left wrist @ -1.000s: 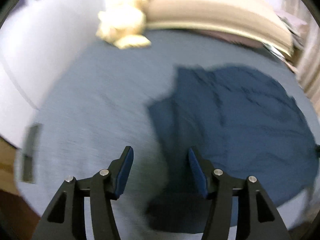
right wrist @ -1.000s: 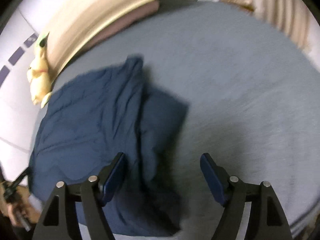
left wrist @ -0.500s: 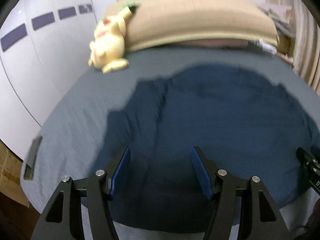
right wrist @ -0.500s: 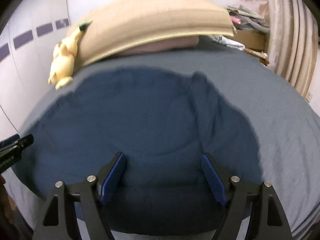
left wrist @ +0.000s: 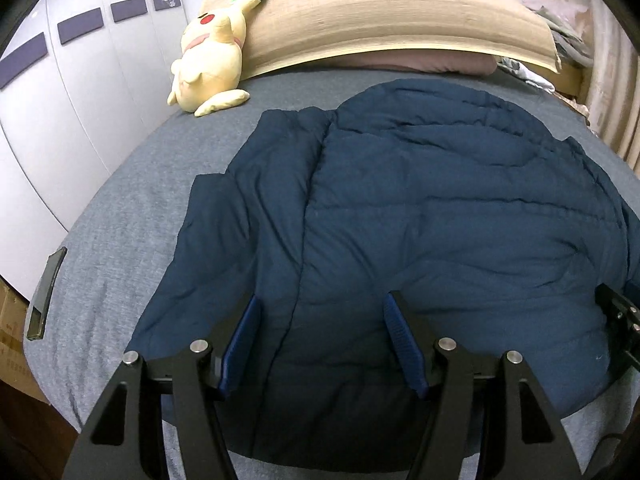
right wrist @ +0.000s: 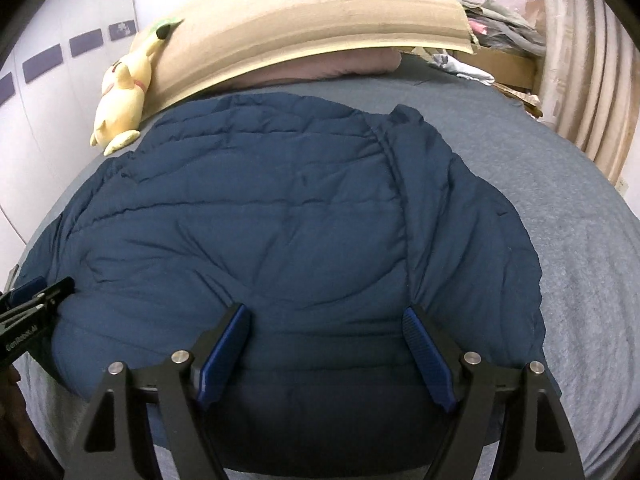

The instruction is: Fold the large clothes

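A navy quilted jacket (left wrist: 420, 208) lies spread flat on the grey bed (left wrist: 132, 216), its hem toward me. One sleeve (left wrist: 224, 240) lies along its left side and the other sleeve (right wrist: 472, 232) along its right side. My left gripper (left wrist: 320, 308) hovers open over the left part of the hem, with nothing pinched between its blue pads. My right gripper (right wrist: 324, 316) hovers open and wider over the right part of the hem, and it holds nothing either. Each gripper's tip shows at the edge of the other's view.
A yellow plush toy (left wrist: 212, 48) leans on a tan headboard (left wrist: 380, 12) at the far end, with a pink pillow (left wrist: 432, 62) below it. A dark flat object (left wrist: 46, 296) sits at the bed's left edge. Curtains (right wrist: 580, 60) and piled clutter (right wrist: 500, 12) stand at the right.
Both grippers swung in from the jacket's outer sides to face its hem squarely, and sank a little. The left jaws stand slightly wider. The jacket has not moved.
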Tool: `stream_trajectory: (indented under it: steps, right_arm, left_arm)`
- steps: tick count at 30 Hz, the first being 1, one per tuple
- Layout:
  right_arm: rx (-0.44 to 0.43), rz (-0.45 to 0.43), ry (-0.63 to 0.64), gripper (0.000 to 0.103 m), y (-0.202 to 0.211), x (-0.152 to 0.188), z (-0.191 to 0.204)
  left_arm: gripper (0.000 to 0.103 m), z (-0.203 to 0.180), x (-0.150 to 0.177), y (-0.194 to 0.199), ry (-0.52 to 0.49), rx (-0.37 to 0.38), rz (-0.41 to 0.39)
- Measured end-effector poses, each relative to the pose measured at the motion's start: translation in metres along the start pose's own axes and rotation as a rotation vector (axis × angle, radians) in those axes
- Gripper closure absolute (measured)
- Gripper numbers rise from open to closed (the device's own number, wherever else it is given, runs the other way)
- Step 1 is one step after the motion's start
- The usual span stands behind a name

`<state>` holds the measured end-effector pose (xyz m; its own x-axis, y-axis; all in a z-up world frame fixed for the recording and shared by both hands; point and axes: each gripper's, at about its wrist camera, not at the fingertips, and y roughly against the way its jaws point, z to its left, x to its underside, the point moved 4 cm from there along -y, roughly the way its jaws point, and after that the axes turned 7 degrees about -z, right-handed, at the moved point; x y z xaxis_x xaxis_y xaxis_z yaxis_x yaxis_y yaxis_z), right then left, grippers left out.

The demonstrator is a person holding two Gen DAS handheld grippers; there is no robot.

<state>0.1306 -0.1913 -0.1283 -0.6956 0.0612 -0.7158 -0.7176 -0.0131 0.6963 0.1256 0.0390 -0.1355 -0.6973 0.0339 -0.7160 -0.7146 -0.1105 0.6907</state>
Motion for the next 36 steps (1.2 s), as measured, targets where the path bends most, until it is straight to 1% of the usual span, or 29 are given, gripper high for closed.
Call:
stream_trajectory:
  steps: [5,6,8,9,10,11,12,13,14,15,16,18,19,21,23,24,26,27,29,30,31,32,33,34,35,36]
  right_arm:
    - [-0.006,0.002,-0.002,0.021,-0.001,0.002,-0.001]
    - [-0.005,0.015,0.001,0.021,-0.002,0.001,-0.001]
    - [-0.015,0.067,-0.001,0.021,0.001,-0.008,-0.002]
    - [-0.038,0.088,-0.022,0.021,0.005,-0.018,-0.005]
    - [-0.062,0.068,-0.047,0.021,0.014,-0.032,-0.008]
    - [-0.065,0.034,-0.056,0.021,0.021,-0.045,-0.010]
    - [-0.056,-0.015,-0.061,0.021,0.029,-0.066,-0.011]
    - [-0.061,-0.050,-0.065,0.019,0.033,-0.088,-0.009]
    - [-0.077,-0.060,-0.064,0.017,0.032,-0.102,-0.005]
    - [-0.098,-0.061,-0.058,0.014,0.027,-0.117,0.002]
    - [-0.112,-0.062,-0.036,0.014,0.015,-0.137,0.013]
    - [-0.135,-0.040,-0.021,0.014,-0.012,-0.156,0.029]
    - [-0.134,-0.020,-0.006,0.014,-0.030,-0.164,0.038]
    - [-0.125,0.011,0.023,0.014,-0.059,-0.170,0.050]
    - [-0.097,0.037,0.035,0.014,-0.086,-0.171,0.054]
    - [-0.081,0.048,0.018,0.014,-0.099,-0.169,0.052]
    - [-0.061,0.057,-0.030,0.014,-0.113,-0.168,0.043]
    - [-0.061,0.048,-0.060,0.014,-0.116,-0.167,0.038]
    - [-0.048,0.036,-0.089,0.014,-0.117,-0.166,0.030]
    - [-0.034,0.035,-0.098,0.014,-0.120,-0.163,0.027]
    - [-0.021,0.046,-0.116,0.014,-0.127,-0.157,0.022]
    - [-0.019,0.063,-0.125,0.014,-0.133,-0.153,0.019]
    - [-0.019,0.081,-0.128,0.014,-0.141,-0.148,0.017]
    - [-0.005,0.086,-0.127,0.014,-0.147,-0.145,0.015]
    - [0.021,0.083,-0.121,0.014,-0.151,-0.143,0.015]
    - [0.037,0.088,-0.102,0.013,-0.156,-0.141,0.017]
  left_arm:
    - [0.037,-0.001,0.002,0.001,-0.002,0.001,-0.004]
    - [0.037,-0.001,0.002,0.001,-0.007,0.001,-0.002]
    - [0.038,0.003,-0.005,0.007,0.007,0.021,0.026]
    - [0.038,0.007,-0.011,0.012,0.020,0.022,0.025]
    - [0.038,0.008,-0.016,0.021,0.030,0.021,-0.004]
    - [0.038,0.007,-0.023,0.031,0.033,0.020,-0.054]
    - [0.037,0.005,-0.027,0.037,0.029,0.018,-0.086]
    - [0.033,0.000,-0.032,0.043,0.014,0.017,-0.121]
    - [0.032,-0.007,-0.034,0.045,-0.006,0.026,-0.135]
    - [0.032,-0.014,-0.033,0.045,-0.022,0.042,-0.135]
    - [0.032,-0.021,-0.030,0.042,-0.039,0.056,-0.126]
    - [0.032,-0.031,-0.020,0.032,-0.070,0.065,-0.082]
    - [0.032,-0.031,-0.016,0.029,-0.066,0.071,-0.069]
    - [0.032,-0.026,-0.019,0.030,-0.041,0.096,-0.077]
    - [0.032,-0.017,-0.036,0.031,-0.019,0.110,-0.090]
    - [0.032,-0.015,-0.044,0.030,-0.014,0.117,-0.096]
    - [0.032,-0.013,-0.076,0.017,-0.009,0.145,-0.093]
    - [0.032,-0.015,-0.087,0.011,-0.007,0.151,-0.091]
    - [0.032,-0.027,-0.120,-0.020,-0.008,0.187,-0.073]
    - [0.032,-0.033,-0.131,-0.033,-0.011,0.187,-0.070]
    - [0.032,-0.041,-0.141,-0.053,-0.016,0.171,-0.058]
    - [0.032,-0.050,-0.147,-0.077,-0.027,0.155,-0.015]
    - [0.030,-0.062,-0.147,-0.105,-0.062,0.144,0.062]
    - [0.024,-0.070,-0.142,-0.132,-0.082,0.134,0.125]
    - [0.018,-0.070,-0.139,-0.147,-0.050,0.119,0.156]
    - [0.012,-0.069,-0.137,-0.153,-0.043,0.103,0.170]
